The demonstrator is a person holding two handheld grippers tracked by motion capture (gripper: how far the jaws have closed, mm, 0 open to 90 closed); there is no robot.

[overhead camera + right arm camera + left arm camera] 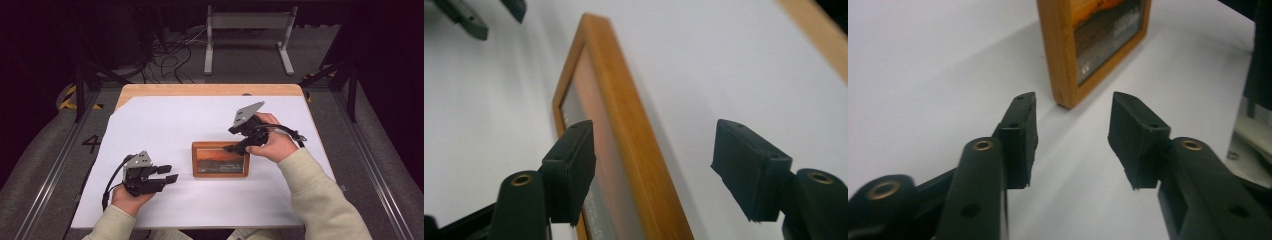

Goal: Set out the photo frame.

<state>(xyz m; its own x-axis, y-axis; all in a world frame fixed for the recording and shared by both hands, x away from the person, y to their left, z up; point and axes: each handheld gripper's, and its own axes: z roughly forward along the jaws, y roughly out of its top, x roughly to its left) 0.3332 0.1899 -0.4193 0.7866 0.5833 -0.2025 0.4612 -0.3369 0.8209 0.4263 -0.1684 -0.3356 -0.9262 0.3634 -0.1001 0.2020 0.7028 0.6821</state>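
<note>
So I've got one frame point(220, 159) lying flat on the white sheet point(165, 125), a bit right of centre, near side. Right gripper point(231, 148) hangs over its far right corner, jaws spread, the frame's edge between them but not pinched. Left gripper point(169, 173) sits just left of the frame, also spread, holding nothing. Looks like the release step; next I'd back both off without nudging it.

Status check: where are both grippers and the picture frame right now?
Left hand-held gripper open, short of picture frame. Right hand-held gripper open over frame's edge, not gripping. Frame flat on white sheet.
</note>
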